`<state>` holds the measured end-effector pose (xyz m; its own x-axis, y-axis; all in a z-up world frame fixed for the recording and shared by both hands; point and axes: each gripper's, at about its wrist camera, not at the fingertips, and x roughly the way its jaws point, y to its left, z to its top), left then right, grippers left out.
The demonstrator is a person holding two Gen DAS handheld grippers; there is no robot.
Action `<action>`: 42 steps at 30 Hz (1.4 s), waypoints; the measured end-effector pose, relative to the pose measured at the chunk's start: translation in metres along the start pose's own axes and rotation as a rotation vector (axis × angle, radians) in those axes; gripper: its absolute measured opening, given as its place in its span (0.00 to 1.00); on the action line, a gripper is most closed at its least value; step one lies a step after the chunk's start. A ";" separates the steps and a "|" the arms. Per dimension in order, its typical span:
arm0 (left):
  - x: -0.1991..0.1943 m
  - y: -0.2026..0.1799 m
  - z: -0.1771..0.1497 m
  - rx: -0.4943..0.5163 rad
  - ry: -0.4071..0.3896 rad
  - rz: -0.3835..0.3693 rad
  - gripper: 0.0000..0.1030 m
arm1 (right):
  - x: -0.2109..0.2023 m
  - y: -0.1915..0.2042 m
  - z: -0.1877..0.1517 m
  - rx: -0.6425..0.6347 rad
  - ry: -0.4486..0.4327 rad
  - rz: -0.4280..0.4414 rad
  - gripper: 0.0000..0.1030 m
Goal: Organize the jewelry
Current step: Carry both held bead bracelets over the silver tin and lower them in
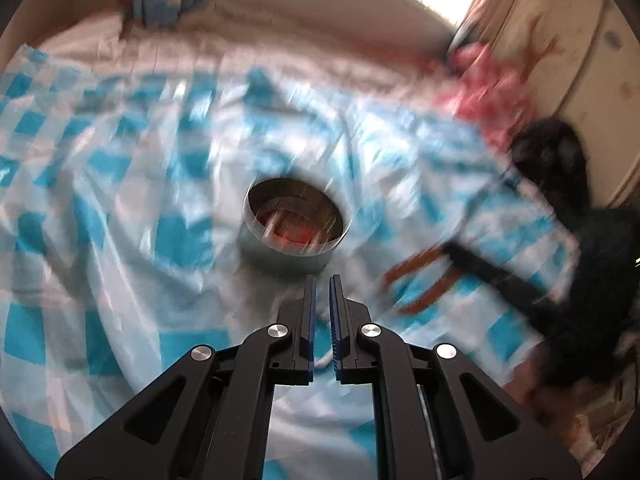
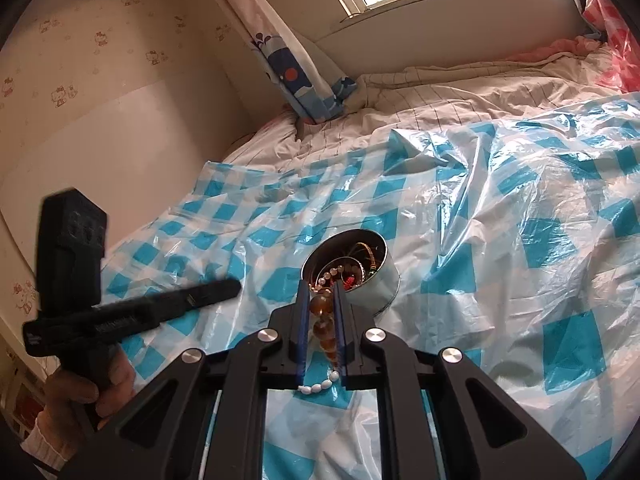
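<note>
A round metal tin (image 2: 362, 276) with jewelry in it stands on a blue-and-white checked plastic sheet (image 2: 500, 240) on a bed. My right gripper (image 2: 321, 290) is shut on an amber bead strand (image 2: 322, 320), just above the tin's near rim; small white beads (image 2: 320, 387) trail between the fingers. In the blurred left wrist view the tin (image 1: 294, 226) lies just ahead of my left gripper (image 1: 322, 280), whose fingers are nearly together with nothing between them. The right gripper (image 1: 512, 276) shows there at the right, the amber strand (image 1: 420, 280) hanging from it.
The left gripper (image 2: 100, 304) and the hand holding it show at left in the right wrist view. A beige quilt (image 2: 460, 92) lies behind the sheet. A curtain (image 2: 296, 68) hangs at the back wall. Pink plastic (image 1: 492, 88) lies at far right.
</note>
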<state>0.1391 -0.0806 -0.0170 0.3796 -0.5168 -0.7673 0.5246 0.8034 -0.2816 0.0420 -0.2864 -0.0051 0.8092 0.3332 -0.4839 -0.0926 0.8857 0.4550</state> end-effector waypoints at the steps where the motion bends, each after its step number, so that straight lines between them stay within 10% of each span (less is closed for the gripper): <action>1: 0.013 0.002 -0.004 -0.003 0.041 0.027 0.07 | 0.000 -0.001 0.000 0.002 -0.001 -0.002 0.12; 3: 0.030 0.006 -0.007 0.003 0.085 0.087 0.16 | -0.001 -0.003 0.001 0.011 -0.003 -0.004 0.12; 6: 0.045 0.005 -0.008 0.024 0.079 0.155 0.55 | -0.001 -0.004 0.001 0.015 -0.001 -0.001 0.12; 8: 0.054 0.002 -0.009 0.050 0.073 0.203 0.60 | -0.001 -0.004 0.001 0.013 0.000 0.002 0.12; 11: 0.072 0.002 -0.014 0.085 0.128 0.256 0.47 | 0.000 -0.002 0.000 0.010 0.000 0.008 0.12; 13: 0.075 -0.003 -0.014 0.118 0.149 0.267 0.06 | 0.000 -0.001 0.001 0.007 0.000 0.012 0.12; 23: 0.014 -0.008 0.009 0.028 0.013 0.017 0.06 | -0.001 -0.002 0.008 0.008 -0.033 0.023 0.12; 42: 0.004 0.004 0.057 -0.158 -0.183 -0.206 0.06 | 0.022 -0.004 0.036 0.046 -0.067 0.092 0.12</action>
<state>0.1861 -0.0962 0.0118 0.4163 -0.7063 -0.5726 0.4851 0.7052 -0.5171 0.0812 -0.2942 0.0092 0.8355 0.3886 -0.3885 -0.1425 0.8361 0.5298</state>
